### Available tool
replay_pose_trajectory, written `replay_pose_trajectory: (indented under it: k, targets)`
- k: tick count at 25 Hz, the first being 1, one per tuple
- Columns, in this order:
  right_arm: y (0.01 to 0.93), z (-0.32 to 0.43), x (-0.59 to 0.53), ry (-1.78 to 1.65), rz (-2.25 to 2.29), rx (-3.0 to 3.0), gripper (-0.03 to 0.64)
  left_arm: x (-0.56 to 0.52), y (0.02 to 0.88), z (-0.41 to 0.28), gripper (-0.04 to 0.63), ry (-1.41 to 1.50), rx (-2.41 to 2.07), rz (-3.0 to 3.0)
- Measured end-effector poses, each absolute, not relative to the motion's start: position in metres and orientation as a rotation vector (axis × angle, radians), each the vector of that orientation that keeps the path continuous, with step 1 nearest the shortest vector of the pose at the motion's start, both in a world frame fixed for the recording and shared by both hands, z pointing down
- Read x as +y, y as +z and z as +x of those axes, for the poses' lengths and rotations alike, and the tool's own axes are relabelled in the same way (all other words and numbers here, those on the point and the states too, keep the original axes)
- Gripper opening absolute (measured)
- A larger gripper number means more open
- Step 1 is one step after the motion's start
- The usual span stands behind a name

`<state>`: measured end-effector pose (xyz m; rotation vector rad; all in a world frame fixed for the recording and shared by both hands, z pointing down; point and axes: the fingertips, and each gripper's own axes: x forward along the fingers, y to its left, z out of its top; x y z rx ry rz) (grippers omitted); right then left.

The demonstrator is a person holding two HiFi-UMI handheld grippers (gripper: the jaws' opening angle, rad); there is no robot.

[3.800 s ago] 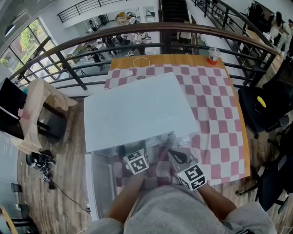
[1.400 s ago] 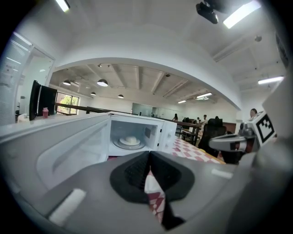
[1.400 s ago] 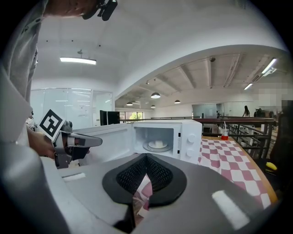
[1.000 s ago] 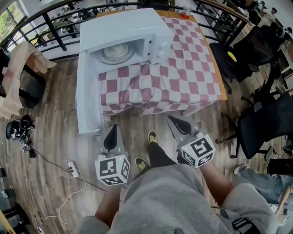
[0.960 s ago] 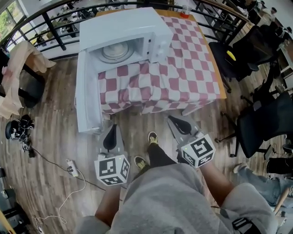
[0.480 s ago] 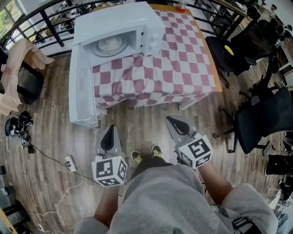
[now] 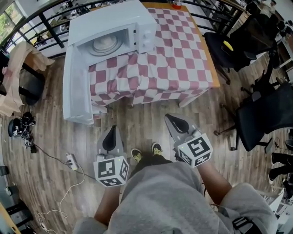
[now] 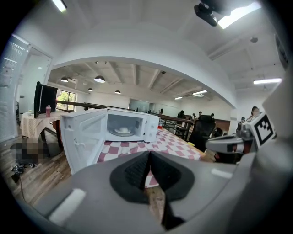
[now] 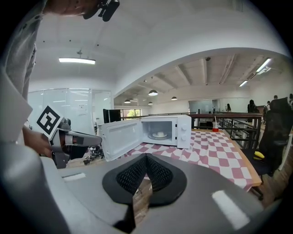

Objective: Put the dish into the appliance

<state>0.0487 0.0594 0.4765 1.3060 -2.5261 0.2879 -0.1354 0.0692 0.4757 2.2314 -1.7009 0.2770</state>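
A white microwave (image 7: 110, 27) stands on the checkered table (image 7: 178, 64) with its door (image 7: 75, 91) swung wide open to the left. A white dish (image 7: 103, 43) rests on the turntable inside; it also shows as the dish (image 8: 122, 130) and the dish (image 9: 159, 135). Both grippers hang over the wooden floor, well short of the table. My left gripper (image 7: 111, 130) is shut and empty, its pads meeting at the tip of the left gripper (image 8: 149, 153). My right gripper (image 7: 170, 118) is likewise shut with nothing in it, seen closely as the right gripper (image 9: 146, 156).
Black office chairs (image 7: 265, 114) stand to the right of the table. A red cup (image 7: 176, 4) sits at the table's far edge by the railing (image 7: 46, 16). A power strip (image 7: 71, 161) and cables lie on the floor at left. My shoes (image 7: 136, 155) show between the grippers.
Both grippers have drawn back from the microwave's mouth to over the floor, and the table and microwave now lie farther off. Both jaws stay shut.
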Motion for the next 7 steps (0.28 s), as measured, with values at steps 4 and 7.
replay_pose_trajectory:
  k: [4,7]
  targets:
    - [0.4774,0.0534,0.0613,0.301,1.310,-2.529,-0.003,0.0693,0.4762,-0.1287,0.011,0.287,-1.693,2.233]
    - [0.4777,0.0577,0.0624,0.305,1.308,-2.527,-0.003,0.0683,0.4754,-0.1249,0.011,0.284,-1.690,2.230]
